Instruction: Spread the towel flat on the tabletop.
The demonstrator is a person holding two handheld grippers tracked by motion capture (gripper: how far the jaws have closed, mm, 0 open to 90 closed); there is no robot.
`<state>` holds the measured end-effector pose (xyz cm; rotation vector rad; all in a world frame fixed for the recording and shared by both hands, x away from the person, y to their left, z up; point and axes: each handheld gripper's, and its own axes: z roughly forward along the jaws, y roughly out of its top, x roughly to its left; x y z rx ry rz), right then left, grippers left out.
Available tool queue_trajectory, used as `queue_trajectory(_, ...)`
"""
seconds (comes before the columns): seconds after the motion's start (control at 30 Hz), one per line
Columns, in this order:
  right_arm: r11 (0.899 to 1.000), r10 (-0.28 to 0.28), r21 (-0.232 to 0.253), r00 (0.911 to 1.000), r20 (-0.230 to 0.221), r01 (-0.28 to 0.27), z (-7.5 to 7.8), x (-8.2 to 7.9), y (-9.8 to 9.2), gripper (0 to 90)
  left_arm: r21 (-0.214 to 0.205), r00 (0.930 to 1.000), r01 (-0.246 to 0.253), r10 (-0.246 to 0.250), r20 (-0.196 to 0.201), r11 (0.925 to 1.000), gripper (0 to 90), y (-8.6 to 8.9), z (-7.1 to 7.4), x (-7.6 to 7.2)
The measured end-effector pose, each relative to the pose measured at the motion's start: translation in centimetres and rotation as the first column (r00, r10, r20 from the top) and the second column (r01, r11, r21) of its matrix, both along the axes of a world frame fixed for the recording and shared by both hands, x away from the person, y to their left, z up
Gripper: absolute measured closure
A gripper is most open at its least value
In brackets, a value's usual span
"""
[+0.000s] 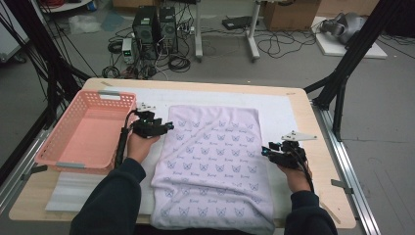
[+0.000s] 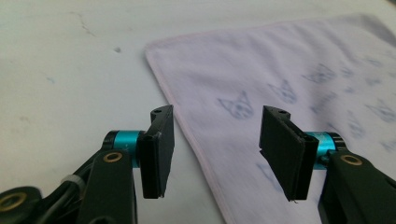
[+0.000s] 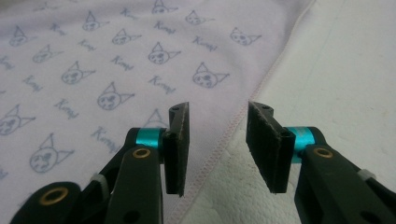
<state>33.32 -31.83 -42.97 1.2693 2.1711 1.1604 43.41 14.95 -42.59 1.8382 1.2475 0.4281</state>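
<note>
Cloth (image 3: 116, 70) print legible between right tongs (image 3: 217, 140).

The pale lilac cloth (image 3: 116, 60) carries a repeated blue print: small cat-like faces, each paired with a short cursive word. In the right gripper view the word recurs across the upper left and middle of the frame and seems to read "Kimy", though the last letters are unclear. In the high view the print is too small to read.
</note>
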Motion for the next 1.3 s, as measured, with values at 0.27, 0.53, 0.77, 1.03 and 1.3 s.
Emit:
queue_trajectory(0.27, 1.0, -0.014, 0.024, 0.9999, 0.007, 0.014, -0.1, 0.2, -0.5, 58.3, 0.083, 0.998, -0.032, 0.036, -0.051, 0.9961, 50.2, -1.7, -1.9, 4.1)
queue_trajectory(0.53, 0.999, -0.022, 0.041, 0.9997, 0.007, 0.022, 0.0, 0.2, -0.8, 57.4, 0.227, 0.9977, -0.045, 0.032, 0.06, 0.9728, 86.5, -2.3, -2.0, 4.2)
queue_trajectory(0.77, 0.999, -0.032, 0.033, 0.9995, -0.004, 0.033, -0.4, 1.0, -0.5, 57.4, 0.121, 0.9922, -0.125, 0.123, 0.021, 0.9848, 59.9, -0.4, -2.3, 4.9)
queue_trajectory(1.03, 0.998, -0.065, 0.014, 0.9975, -0.027, 0.065, -0.4, 6.2, 0.6, 55.1, 0.074, 0.9964, -0.072, 0.075, -0.04, 0.9946, 47.6, -0.6, -2.0, 4.3)
queue_trajectory(1.3, 0.995, -0.084, -0.061, 0.9951, -0.053, 0.08, -2.0, 11.3, 2.7, 59.6, 0.153, 0.9987, -0.05, 0.05, 0.005, 0.9869, 57.3, -1.3, -2.1, 3.9)
